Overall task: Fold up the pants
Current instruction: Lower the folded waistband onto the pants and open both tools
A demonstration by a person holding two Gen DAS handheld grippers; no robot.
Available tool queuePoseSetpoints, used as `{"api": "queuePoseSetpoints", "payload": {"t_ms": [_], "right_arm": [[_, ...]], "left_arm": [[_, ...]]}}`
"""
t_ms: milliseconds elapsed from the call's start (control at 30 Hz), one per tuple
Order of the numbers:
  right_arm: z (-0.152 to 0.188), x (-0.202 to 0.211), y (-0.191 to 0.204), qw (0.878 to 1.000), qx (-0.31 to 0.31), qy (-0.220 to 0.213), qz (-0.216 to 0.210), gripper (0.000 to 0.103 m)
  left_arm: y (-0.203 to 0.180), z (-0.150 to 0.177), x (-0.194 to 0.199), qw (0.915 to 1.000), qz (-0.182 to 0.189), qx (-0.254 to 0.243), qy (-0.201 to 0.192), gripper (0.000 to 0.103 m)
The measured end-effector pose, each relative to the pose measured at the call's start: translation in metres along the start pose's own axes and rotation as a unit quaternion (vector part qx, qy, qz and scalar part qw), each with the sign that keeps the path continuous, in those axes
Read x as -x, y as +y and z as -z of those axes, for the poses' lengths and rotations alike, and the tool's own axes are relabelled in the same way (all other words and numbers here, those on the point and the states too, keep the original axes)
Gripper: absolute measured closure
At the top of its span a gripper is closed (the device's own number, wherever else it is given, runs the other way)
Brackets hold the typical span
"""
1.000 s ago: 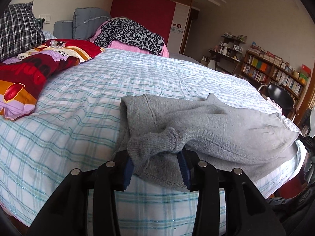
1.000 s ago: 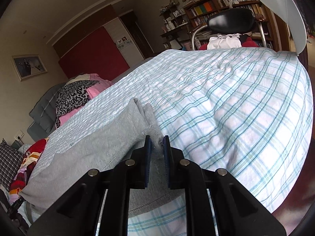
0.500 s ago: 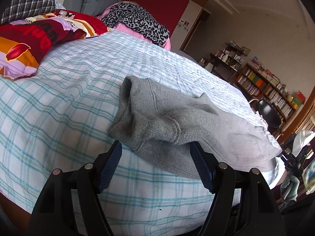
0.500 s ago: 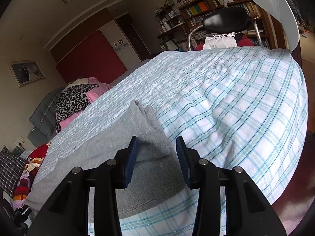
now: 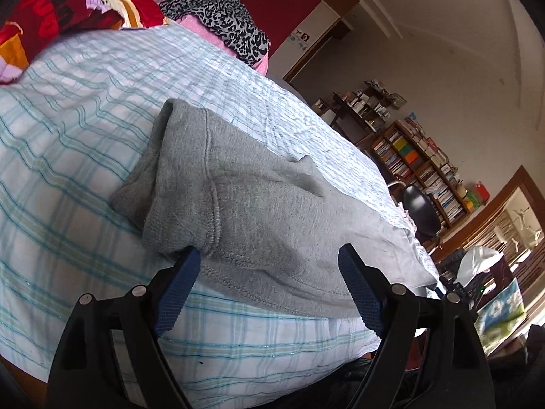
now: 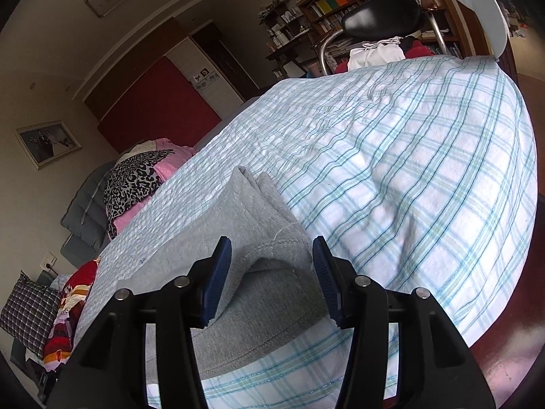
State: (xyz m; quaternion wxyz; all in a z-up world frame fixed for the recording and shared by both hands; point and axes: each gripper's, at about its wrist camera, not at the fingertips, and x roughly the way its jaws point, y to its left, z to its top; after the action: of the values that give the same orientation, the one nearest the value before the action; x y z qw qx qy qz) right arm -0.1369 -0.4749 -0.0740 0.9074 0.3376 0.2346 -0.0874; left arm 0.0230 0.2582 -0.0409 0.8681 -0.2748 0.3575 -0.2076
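Observation:
Grey sweatpants (image 5: pixel 259 211) lie folded over on a bed with a white and blue checked sheet (image 5: pixel 75 143). My left gripper (image 5: pixel 269 255) hovers at their ribbed cuff end, jaws opening wide, cloth lying between the blue pads without being pressed. In the right wrist view the other end of the grey pants (image 6: pixel 259 225) rests on the checked sheet (image 6: pixel 408 177). My right gripper (image 6: pixel 272 245) straddles a raised fold there, its jaws also opening, and the pads stand apart from the cloth.
A red patterned quilt (image 5: pixel 68 13) and a leopard-print garment on pink cloth (image 5: pixel 218 17) lie at the head of the bed. Bookshelves (image 5: pixel 425 170) and a black chair (image 6: pixel 381 17) stand beyond the bed. The bed's near edge drops off just under both grippers.
Both grippers have let go of the grey pants and their jaws have spread apart. The cloth has dropped flat on the sheet. The left view has rolled and shifted slightly.

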Motion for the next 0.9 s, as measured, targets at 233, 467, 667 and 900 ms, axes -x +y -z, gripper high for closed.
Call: {"api": "queuePoseSetpoints", "payload": {"t_ms": [233,467,667,900], "right_arm": [[0.011,0.0,-0.005,0.999,-0.025,0.02,-0.023,0.052],[0.021,-0.008,0.008,0.998,-0.031,0.044,-0.042,0.052],[0.017,0.012,-0.001,0.997,-0.072,0.022,-0.027,0.047],[0.008,-0.005,0.0,0.991,-0.102,0.046,-0.07,0.047]], "left_arm": [[0.01,-0.013,-0.006,0.9987,-0.013,0.037,-0.031,0.056],[0.017,-0.02,-0.001,0.9971,-0.017,0.06,-0.043,0.08],[0.013,-0.027,0.004,0.9971,-0.021,0.048,-0.055,0.084],[0.01,-0.036,0.008,0.9968,-0.021,0.042,-0.065,0.086]]}}
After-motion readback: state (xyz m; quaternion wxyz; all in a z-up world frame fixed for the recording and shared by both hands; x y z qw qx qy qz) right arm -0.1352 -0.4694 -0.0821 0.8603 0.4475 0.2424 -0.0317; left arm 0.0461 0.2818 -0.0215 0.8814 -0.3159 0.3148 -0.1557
